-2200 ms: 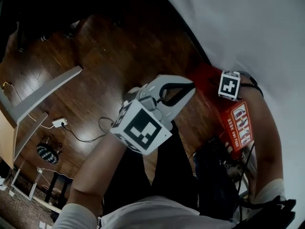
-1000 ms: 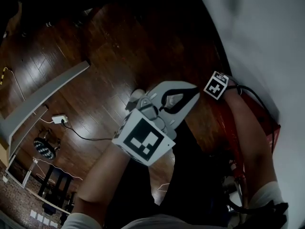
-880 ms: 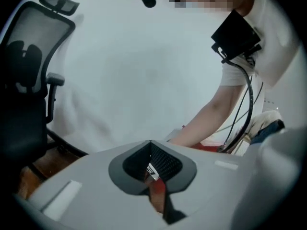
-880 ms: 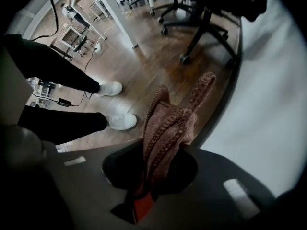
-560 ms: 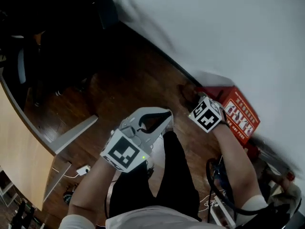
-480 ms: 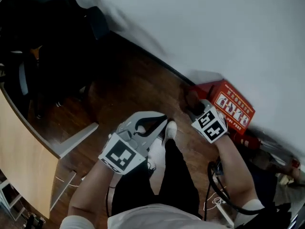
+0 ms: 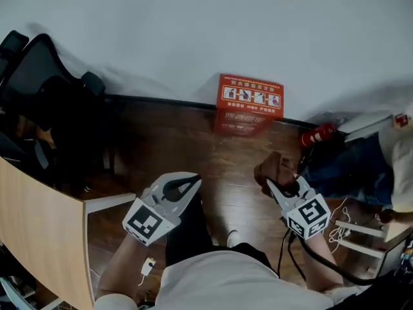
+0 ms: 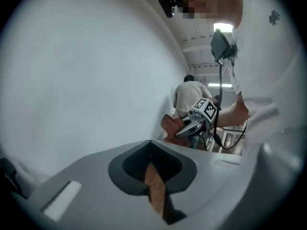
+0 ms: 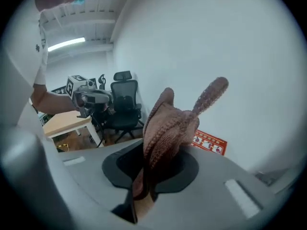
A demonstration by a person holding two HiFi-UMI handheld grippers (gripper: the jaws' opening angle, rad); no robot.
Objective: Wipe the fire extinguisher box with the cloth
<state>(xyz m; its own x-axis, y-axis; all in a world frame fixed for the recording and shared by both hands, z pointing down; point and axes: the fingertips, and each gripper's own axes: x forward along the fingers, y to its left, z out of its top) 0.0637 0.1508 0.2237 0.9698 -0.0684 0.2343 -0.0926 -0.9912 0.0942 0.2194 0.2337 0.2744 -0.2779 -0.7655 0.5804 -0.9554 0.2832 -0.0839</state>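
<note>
Brown knit cloth (image 9: pixel 168 123) is clamped in the right gripper (image 7: pixel 276 187), bunched above its jaws. Left gripper (image 7: pixel 188 185): jaws together, nothing between. Red fire extinguisher box (image 7: pixel 249 103) stands at the far edge of the floor (image 7: pixel 193 148), against the wall (image 7: pixel 193 31), well apart from both.

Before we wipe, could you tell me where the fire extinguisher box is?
In the head view, the fire extinguisher box stands on the floor against the white wall, upper centre.
</note>
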